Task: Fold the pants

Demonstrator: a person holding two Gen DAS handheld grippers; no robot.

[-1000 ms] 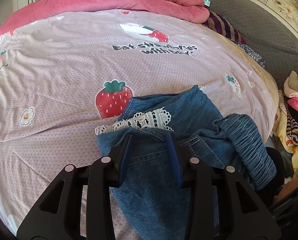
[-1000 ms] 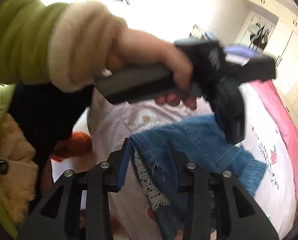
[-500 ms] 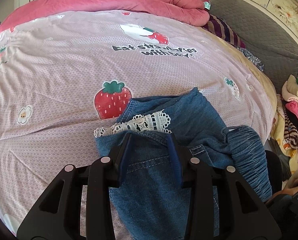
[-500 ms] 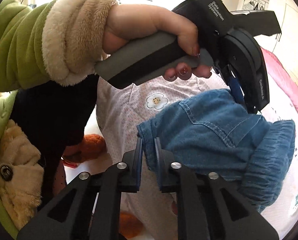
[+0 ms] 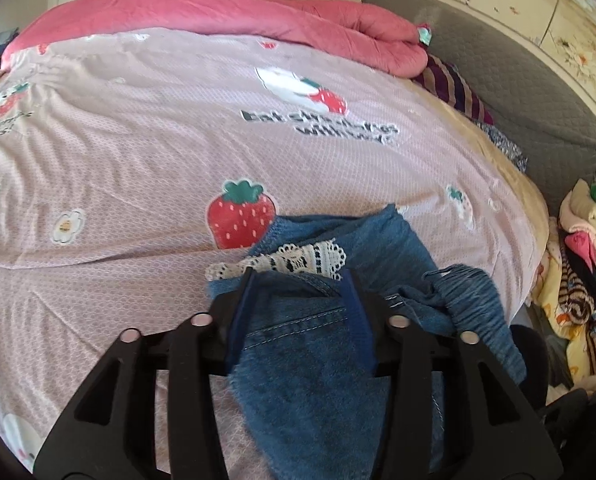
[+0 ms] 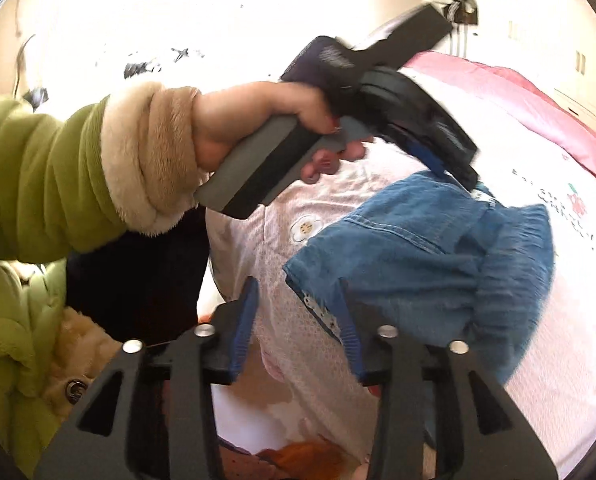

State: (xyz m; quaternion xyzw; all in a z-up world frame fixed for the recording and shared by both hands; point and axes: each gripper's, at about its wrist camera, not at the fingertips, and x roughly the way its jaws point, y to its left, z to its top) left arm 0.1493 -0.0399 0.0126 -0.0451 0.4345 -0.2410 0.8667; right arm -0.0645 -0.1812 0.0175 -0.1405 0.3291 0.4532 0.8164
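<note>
The blue denim pants (image 5: 338, 360) with white lace trim (image 5: 294, 260) lie bunched on the pink strawberry bedsheet (image 5: 138, 160) near its front edge. My left gripper (image 5: 298, 276) is open, its fingers standing either side of a denim fold just behind the lace. In the right wrist view the pants (image 6: 418, 248) lie ahead and to the right, with the elastic waistband (image 6: 514, 264) at the right. My right gripper (image 6: 298, 292) is open; a lace-edged denim corner lies by its right finger. The left gripper (image 6: 470, 184) also shows there, pressed onto the pants.
A pink quilt (image 5: 238, 12) lies rolled at the far side of the bed. A grey headboard (image 5: 498, 80) and a pile of clothes (image 5: 586, 260) are at the right. The person's green sleeve (image 6: 46, 176) fills the left of the right wrist view.
My right gripper was open, shut on the denim edge half a second ago, and is open again off the cloth. The left gripper stayed open over the fold.
</note>
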